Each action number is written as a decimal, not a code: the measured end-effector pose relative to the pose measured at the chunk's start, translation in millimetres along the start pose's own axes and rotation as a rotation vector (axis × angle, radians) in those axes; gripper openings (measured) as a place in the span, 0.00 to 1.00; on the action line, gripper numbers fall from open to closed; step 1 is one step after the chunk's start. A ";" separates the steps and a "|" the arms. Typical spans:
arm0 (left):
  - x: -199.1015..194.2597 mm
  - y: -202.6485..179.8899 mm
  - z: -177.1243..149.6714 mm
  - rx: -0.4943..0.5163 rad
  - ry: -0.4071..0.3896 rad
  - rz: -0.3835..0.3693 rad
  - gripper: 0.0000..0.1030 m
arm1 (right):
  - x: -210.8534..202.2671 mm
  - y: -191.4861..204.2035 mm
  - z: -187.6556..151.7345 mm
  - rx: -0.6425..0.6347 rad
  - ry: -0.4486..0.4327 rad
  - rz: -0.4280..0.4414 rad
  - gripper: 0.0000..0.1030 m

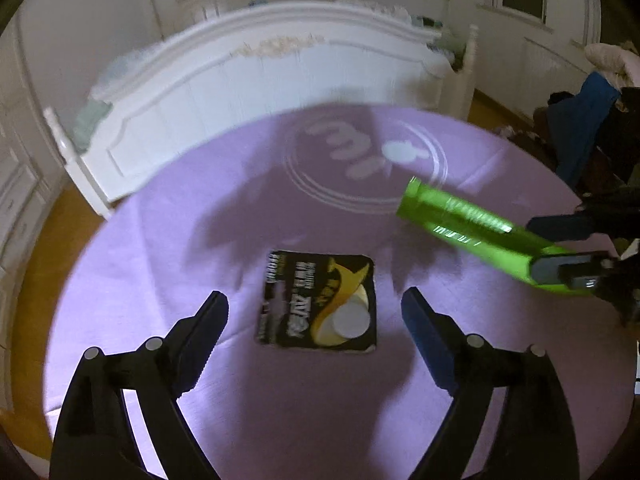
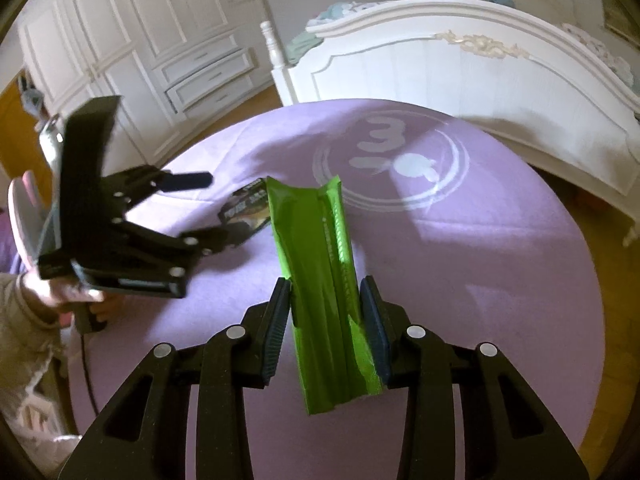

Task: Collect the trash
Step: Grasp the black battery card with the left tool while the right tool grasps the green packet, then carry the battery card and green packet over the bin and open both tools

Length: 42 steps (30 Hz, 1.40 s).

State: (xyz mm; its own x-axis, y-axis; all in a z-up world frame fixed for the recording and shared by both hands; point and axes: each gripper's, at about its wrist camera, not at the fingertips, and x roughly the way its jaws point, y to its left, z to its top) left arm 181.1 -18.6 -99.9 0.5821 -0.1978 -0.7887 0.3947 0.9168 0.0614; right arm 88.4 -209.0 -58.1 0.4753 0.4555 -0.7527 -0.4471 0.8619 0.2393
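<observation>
A: So, what's on the table (image 1: 168, 240)?

B: Round top w/ a lilac cloth, pale ringed logo printed near the middle. One flat black snack packet (image 1: 318, 299) lies on it, square-ish, glossy foil, yellow swirl and white discs on the front, white lettering down one side. Edges a bit curled.

A: And the green thing?

B: Green wrapper (image 2: 326, 280), long and narrow, shiny film, creased lengthwise into a trough shape, far end torn open and flared. Right gripper (image 2: 326, 300) has it pinched between both pads approx. halfway along, jaws narrow, wrapper lifted clear of the cloth and pointing out over the table.

A: Left gripper (image 1: 316, 312)?

B: Jaws spread wide, nothing between the pads. Black packet sits on the cloth betw. the two fingertips in the left wrist view, untouched. From the right wrist view the same tool is seen side-on at left, held by a hand (image 2: 68, 294) in a pale knit sleeve.

A: Fingers made of?

B: Black plastic arms w/ silver rivets, dark blue ribbed pads (image 2: 276, 320) on the inner faces.

A: Backdrop?

B: White carved bed footboard (image 1: 256, 80) just beyond the table, white panelled wardrobe (image 2: 160, 40), amber wood floor.
</observation>
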 end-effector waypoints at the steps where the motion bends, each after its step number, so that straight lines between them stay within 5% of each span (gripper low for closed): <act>1: 5.4 1.5 0.7 -0.017 0.010 -0.022 0.80 | -1.7 -1.4 -0.7 0.001 -0.001 -0.002 0.36; 5: 3.8 8.0 3.1 -0.036 -0.008 -0.021 0.61 | -3.5 -6.4 -5.1 0.010 -0.003 -0.003 0.36; 14: -17.0 3.7 -20.6 -0.044 -0.022 -0.058 0.58 | -3.8 -5.6 -11.8 0.032 -0.013 0.023 0.36; 23: -87.5 28.2 -49.5 -0.195 -0.143 -0.027 0.58 | -16.4 14.3 -2.7 0.021 -0.034 0.054 0.36; 32: -168.2 74.1 -108.4 -0.350 -0.233 0.098 0.58 | -19.2 89.8 22.1 -0.096 -0.036 0.132 0.36; 42: -223.1 163.2 -200.1 -0.565 -0.253 0.236 0.58 | 20.8 219.3 60.2 -0.284 0.033 0.243 0.36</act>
State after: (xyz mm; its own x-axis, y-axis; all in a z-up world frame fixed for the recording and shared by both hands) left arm -26.6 244.5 -36.3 0.7834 0.0189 -0.6212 -0.1578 0.9728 -0.1694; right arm 45.9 2.9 15.6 0.3065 0.6279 -0.7154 -0.7385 0.6310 0.2374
